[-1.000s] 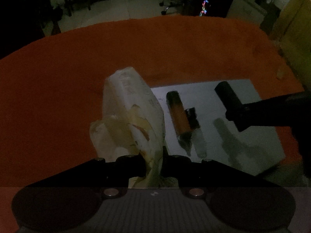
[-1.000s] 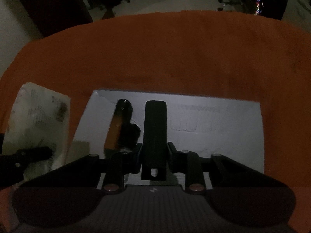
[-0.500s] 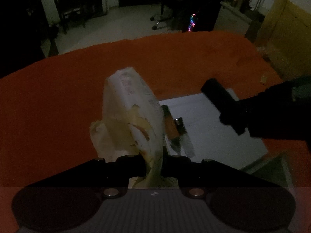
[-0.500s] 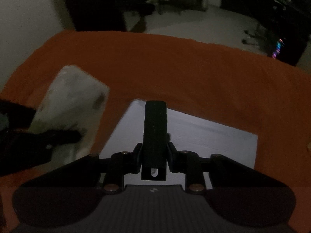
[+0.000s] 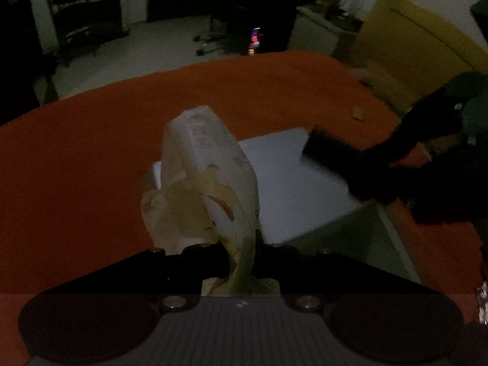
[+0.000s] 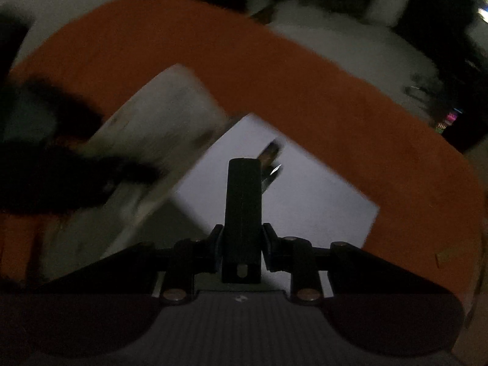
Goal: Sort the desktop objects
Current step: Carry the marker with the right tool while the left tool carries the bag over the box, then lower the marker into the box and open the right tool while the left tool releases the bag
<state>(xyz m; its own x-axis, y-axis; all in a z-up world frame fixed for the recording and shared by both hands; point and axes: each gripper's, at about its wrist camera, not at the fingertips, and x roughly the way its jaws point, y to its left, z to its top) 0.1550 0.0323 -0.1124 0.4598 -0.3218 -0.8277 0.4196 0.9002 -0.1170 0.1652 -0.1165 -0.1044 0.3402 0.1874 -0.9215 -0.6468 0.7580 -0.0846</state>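
Lifting both loads clear of the worktop [image 5: 91, 158] is what has just happened: each gripper now carries its object in the air above the white sheet [image 5: 292, 183].

The left gripper [image 5: 241, 253] has its jaws pinched tight on the lower end of a crumpled pale packet [image 5: 207, 177], which stands up and forward from the jaws. The right gripper [image 6: 242, 244] has its jaws closed on the near end of a black bar [image 6: 244, 201], which points straight ahead. Seen from the right wrist, the packet [image 6: 158, 128] hangs ahead and to the left of the jaws; seen from the left wrist, the bar [image 5: 332, 158] sits ahead and to the right.

Compared with a second ago, the bar no longer rests on the sheet, and the right view has swung and blurred, so that hand is moving fast. An orange-brown tube [image 6: 270, 152] remains on the sheet, just beyond the bar's tip; the left view has lost sight of it behind the packet.

Judging by this, two items are in transit to wherever they belong, and the tube is left to sort.
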